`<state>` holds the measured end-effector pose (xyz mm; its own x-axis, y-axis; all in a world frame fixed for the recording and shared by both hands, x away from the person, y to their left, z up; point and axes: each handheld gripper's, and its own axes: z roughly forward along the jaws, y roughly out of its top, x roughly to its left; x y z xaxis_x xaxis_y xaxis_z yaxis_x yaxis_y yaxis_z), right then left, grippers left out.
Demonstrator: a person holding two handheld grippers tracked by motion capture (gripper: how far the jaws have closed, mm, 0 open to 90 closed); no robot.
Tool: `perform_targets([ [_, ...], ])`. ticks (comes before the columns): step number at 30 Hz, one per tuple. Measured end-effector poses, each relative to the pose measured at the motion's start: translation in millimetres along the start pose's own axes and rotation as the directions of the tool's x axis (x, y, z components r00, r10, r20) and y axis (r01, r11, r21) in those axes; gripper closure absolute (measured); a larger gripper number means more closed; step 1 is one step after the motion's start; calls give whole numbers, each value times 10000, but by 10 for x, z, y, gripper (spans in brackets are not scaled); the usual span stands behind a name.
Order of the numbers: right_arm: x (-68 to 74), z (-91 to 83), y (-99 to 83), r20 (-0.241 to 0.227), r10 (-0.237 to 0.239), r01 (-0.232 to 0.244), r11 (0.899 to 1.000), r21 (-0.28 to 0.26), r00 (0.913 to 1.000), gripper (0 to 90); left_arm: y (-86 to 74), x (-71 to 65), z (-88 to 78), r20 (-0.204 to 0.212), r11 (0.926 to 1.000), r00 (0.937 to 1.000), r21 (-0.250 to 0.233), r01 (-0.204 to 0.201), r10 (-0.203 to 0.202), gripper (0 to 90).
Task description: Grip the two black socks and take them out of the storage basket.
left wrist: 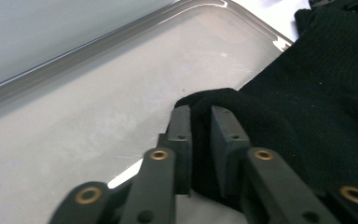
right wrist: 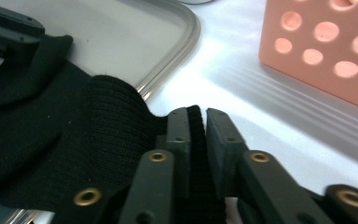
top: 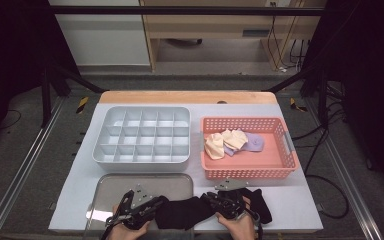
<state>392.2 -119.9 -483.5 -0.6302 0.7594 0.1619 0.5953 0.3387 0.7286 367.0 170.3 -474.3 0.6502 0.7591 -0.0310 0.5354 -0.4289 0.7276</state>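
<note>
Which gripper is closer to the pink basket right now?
The right gripper. It sits just in front of the pink basket, near its front wall, pinching the black knit cloth. The left gripper pinches the cloth's other end over the metal tray, farther off to the left.

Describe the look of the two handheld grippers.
The left gripper and the right gripper look alike: flat black jaws on black linkage bars pinned with brass-coloured rivets. In the high view each carries a grey three-cornered plate on top, and bare hands hold them.

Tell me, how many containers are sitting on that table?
3: a grey divided box at back left, a pink basket holding pale cloths at back right, and a metal tray in front of the box.
</note>
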Motion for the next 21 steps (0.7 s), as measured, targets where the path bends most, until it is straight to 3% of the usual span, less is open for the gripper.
perform_targets([
  [4,-5,-38,39,68,-14,13,9999,126,10000,873,3,53,-6,427,9995,9987,-141,285,-279,859],
  [5,-6,-70,48,194,-6,7,10000,-57,9998,873,8,89,-9,791,9982,9958,-354,483,-454,863],
  [6,-23,-143,70,383,107,-94,9994,-341,9992,873,11,98,-10,845,9977,9953,-445,520,-481,865],
  [7,-30,-171,76,456,175,-155,9988,-457,9988,873,22,110,-14,884,9968,9947,-559,577,-526,865],
  [10,-108,-300,88,1312,478,-368,9958,-844,9902,870,41,132,1,827,9965,9958,-711,448,-389,862],
  [13,-165,-268,40,1584,752,-695,9967,-409,9845,857,48,131,20,677,9963,9970,-742,423,-373,809],
  [16,-153,-234,36,1588,645,-602,9977,-318,9852,815,81,127,-29,539,9948,9980,-944,394,-344,729],
  [21,-114,-343,60,1151,586,-459,9928,-1103,9916,757,177,122,-176,769,9882,9955,-1384,653,-550,654],
])
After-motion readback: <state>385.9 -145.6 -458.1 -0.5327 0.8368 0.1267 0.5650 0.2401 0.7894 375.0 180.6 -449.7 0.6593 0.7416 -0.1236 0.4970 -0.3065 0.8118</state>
